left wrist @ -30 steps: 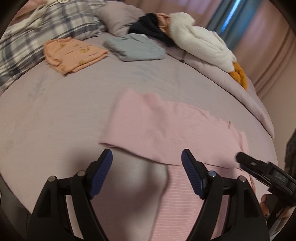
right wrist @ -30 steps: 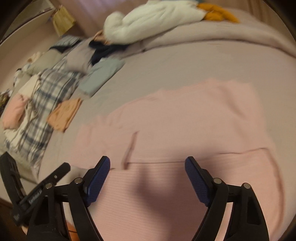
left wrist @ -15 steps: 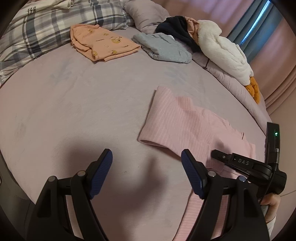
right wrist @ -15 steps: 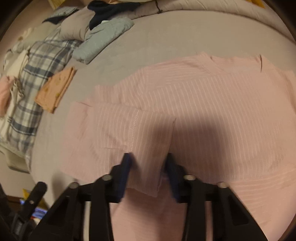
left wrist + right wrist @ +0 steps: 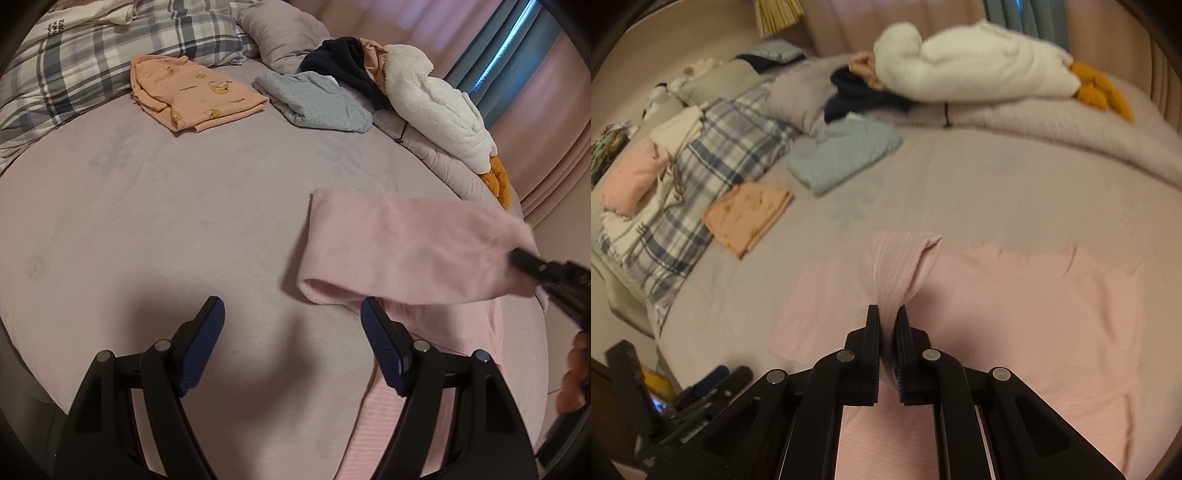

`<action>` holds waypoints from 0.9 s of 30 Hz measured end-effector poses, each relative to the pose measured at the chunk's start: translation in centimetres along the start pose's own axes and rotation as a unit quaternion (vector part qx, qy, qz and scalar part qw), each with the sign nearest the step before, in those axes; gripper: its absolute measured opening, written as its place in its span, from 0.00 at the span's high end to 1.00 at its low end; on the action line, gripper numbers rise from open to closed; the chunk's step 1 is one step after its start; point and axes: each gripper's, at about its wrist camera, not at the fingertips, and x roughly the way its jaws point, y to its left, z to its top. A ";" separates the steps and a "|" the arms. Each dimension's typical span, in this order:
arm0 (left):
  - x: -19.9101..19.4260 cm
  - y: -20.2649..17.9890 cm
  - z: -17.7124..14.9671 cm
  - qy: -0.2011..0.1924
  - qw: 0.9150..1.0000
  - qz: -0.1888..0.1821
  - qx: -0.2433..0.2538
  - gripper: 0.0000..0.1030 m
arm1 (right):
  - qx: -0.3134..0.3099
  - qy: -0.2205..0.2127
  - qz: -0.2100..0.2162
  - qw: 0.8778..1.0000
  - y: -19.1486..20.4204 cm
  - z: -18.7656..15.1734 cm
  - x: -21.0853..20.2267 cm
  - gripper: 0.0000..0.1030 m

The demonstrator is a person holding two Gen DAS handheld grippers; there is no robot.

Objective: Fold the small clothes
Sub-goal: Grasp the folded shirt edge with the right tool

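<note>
A pink ribbed shirt (image 5: 1015, 306) lies spread on the lilac bed sheet (image 5: 184, 221). My right gripper (image 5: 887, 314) is shut on a fold of the pink shirt's sleeve and holds it raised off the bed. In the left wrist view that sleeve (image 5: 406, 251) hangs stretched across the right side, with the right gripper (image 5: 524, 262) pinching its end. My left gripper (image 5: 291, 314) stands open above bare sheet, just left of the shirt, with nothing between its blue pads (image 5: 207, 343).
Folded clothes lie at the back: an orange printed top (image 5: 192, 96) and a grey-blue garment (image 5: 317, 103). A plaid pillow (image 5: 85, 62), dark clothing (image 5: 343, 66) and a white plush toy (image 5: 436, 107) sit along the far edge. A hand (image 5: 572, 373) shows at right.
My right gripper went from open to shut on the pink sleeve and lifted it. The left gripper drifted left off the shirt and stayed open.
</note>
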 end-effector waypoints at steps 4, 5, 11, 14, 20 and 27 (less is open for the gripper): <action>0.2 -0.9 0.3 0.001 1.000 -0.005 0.008 0.27 | -0.006 -0.023 -0.015 1.000 0.1 1.5 -1.2 0.92; 0.3 -1.2 0.4 0.001 1.000 -0.007 0.011 0.27 | -0.007 -0.028 -0.018 0.999 0.1 1.8 -1.4 0.92; 0.9 -2.9 1.3 0.003 0.999 -0.015 0.028 0.27 | 0.001 -0.056 -0.042 0.998 -1.1 2.8 -3.2 0.92; 1.3 -3.7 1.7 0.003 0.999 -0.018 0.035 0.27 | 0.014 -0.068 -0.054 0.996 -2.0 3.1 -4.2 0.92; 2.2 -5.1 2.4 0.007 0.999 -0.025 0.045 0.27 | 0.027 -0.089 -0.079 0.993 -3.9 3.1 -5.9 0.92; 4.1 -7.3 2.8 0.026 0.997 -0.030 0.067 0.35 | 0.055 -0.084 -0.095 0.990 -6.3 2.5 -6.1 0.92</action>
